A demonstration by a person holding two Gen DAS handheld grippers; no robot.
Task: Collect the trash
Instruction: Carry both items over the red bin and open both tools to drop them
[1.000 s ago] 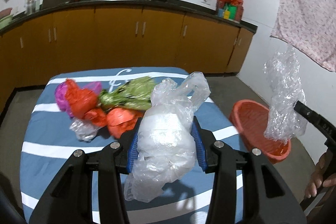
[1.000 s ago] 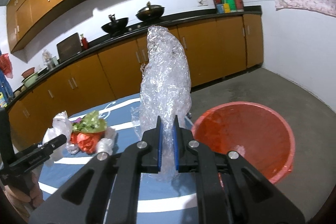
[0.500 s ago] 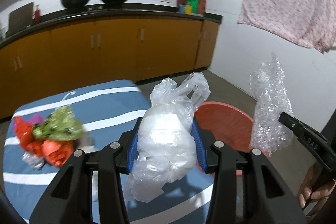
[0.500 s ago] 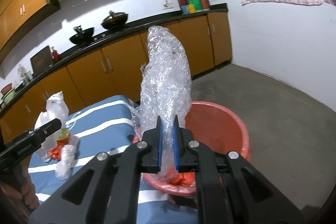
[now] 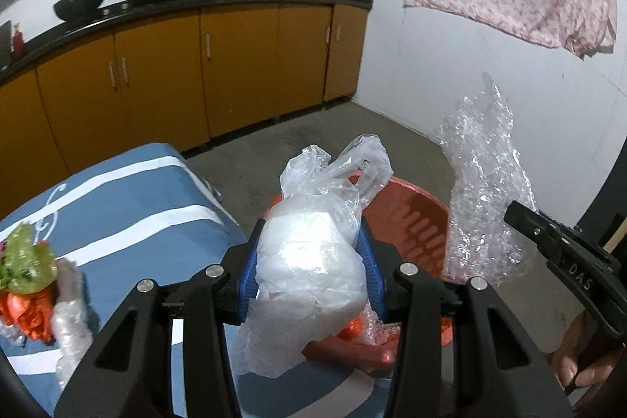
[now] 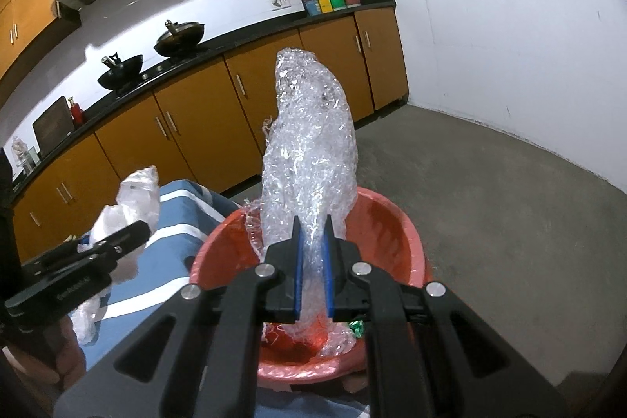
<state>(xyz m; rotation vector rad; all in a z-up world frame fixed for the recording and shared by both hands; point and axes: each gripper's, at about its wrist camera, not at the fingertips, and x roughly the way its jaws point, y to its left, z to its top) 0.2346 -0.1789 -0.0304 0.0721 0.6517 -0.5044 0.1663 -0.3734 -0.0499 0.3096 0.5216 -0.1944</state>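
My left gripper (image 5: 309,261) is shut on a crumpled clear plastic bag (image 5: 313,253) and holds it above the near rim of the red plastic basin (image 5: 415,218). My right gripper (image 6: 312,261) is shut on a tall wad of clear bubble wrap (image 6: 309,151) and holds it over the basin (image 6: 392,222), which has red and clear scraps inside. The bubble wrap (image 5: 482,183) and right gripper (image 5: 548,234) show at the right of the left wrist view. The left gripper (image 6: 102,253) with its bag (image 6: 129,198) shows at the left of the right wrist view.
A blue table with white stripes (image 5: 129,198) lies to the left of the basin. Green, red and clear trash bags (image 5: 27,281) lie on its left part. Orange cabinets (image 5: 235,65) line the far wall. A concrete floor (image 6: 490,190) surrounds the basin.
Both grippers have swung right from over the table to over the red basin, still holding their trash. The pile of bags has slid to the left edge of the left wrist view.
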